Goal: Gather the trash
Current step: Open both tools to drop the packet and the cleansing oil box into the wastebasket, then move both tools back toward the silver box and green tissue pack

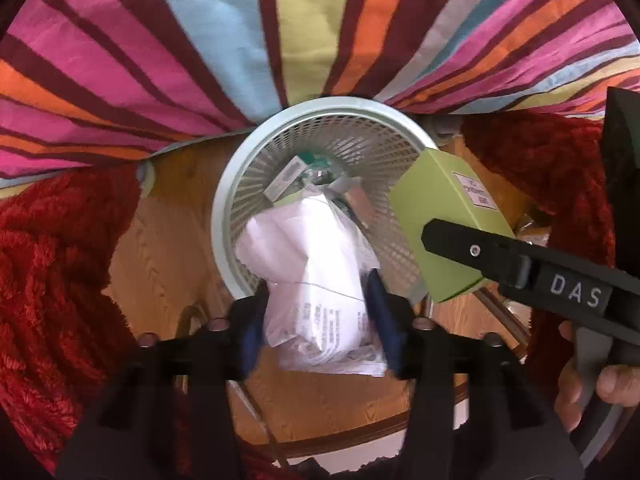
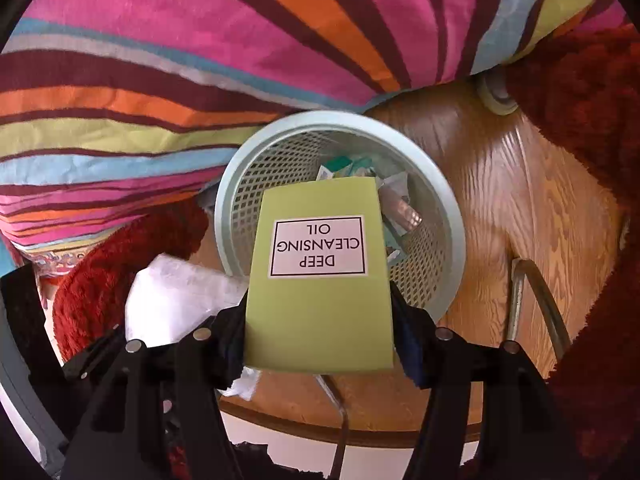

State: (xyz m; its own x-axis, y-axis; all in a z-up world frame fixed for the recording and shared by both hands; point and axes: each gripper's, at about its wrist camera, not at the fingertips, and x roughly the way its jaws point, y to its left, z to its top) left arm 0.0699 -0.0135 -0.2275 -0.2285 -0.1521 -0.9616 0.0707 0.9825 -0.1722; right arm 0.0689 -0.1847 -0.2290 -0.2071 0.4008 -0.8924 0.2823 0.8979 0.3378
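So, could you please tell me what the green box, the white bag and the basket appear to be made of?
Green box: matte cardboard, judging by its crisp folded edges and stuck-on label. White bag: thin, glossy plastic film, probably, crinkled and slightly translucent. Basket: pale moulded plastic, likely, with a smooth rim and lattice walls.

1. My left tool (image 1: 320,320) is matte black plastic with two chunky arms, and each finger wears a dark blue pad (image 1: 380,312) on its inner face.
2. Small round silver studs (image 1: 218,324) sit on top of the arms, two to a side.
3. My right tool (image 2: 320,340) has the same black build, blue pads and silver studs.
4. Seen from the left camera, its side carries a small silver screw (image 1: 474,251) and a grey block lettered "DAS" (image 1: 574,294).
5. My right hand (image 1: 600,384) is bare skin, no sleeve showing.
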